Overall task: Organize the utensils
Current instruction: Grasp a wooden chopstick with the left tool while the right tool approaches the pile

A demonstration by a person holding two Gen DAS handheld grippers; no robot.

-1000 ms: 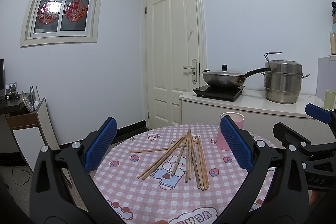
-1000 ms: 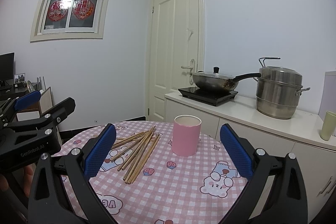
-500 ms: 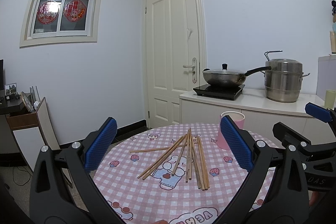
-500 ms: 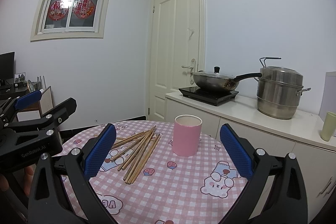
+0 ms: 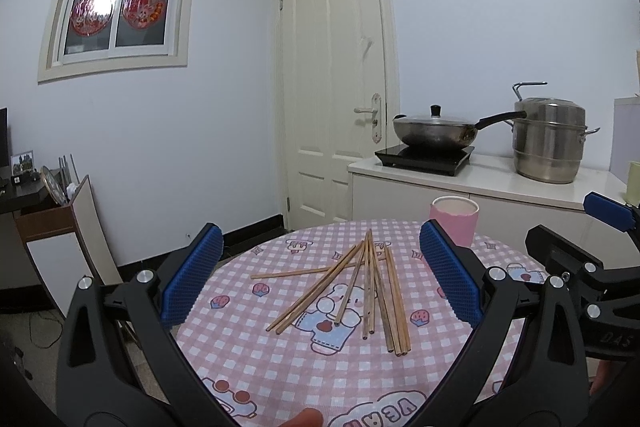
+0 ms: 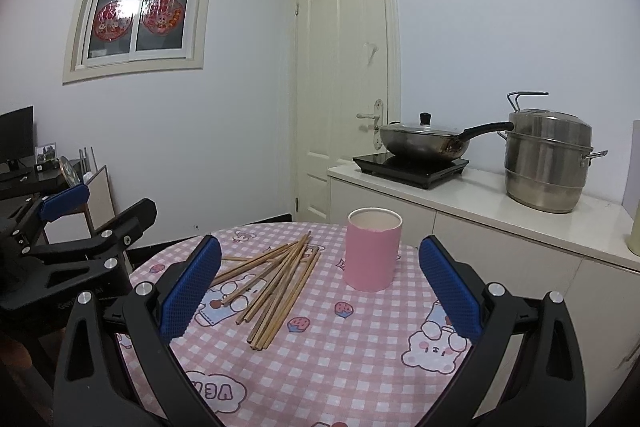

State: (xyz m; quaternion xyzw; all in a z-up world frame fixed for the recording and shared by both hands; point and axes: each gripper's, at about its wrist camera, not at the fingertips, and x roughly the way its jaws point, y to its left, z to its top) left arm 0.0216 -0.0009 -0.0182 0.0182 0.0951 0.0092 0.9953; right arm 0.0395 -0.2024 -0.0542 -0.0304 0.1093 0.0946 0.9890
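Several wooden chopsticks (image 5: 362, 287) (image 6: 276, 279) lie loosely fanned on a round table with a pink checked cloth (image 5: 280, 359) (image 6: 344, 367). An upright pink cup (image 6: 373, 249) (image 5: 456, 221) stands at the far right of them, and nothing shows above its rim. My left gripper (image 5: 320, 281) hovers open above the near side of the chopsticks, nothing between its blue pads. My right gripper (image 6: 320, 287) is open too, held above the table in front of the cup and the chopstick pile. Each gripper shows at the edge of the other's view.
A white counter (image 6: 500, 203) behind the table carries an induction hob with a lidded wok (image 6: 424, 143) and a steel steamer pot (image 6: 546, 159). A closed door (image 5: 336, 99) stands beyond. A desk and shelf (image 5: 44, 211) sit at the left wall.
Both grippers have tilted slightly downward toward the table; the chopsticks and the cup have not moved.
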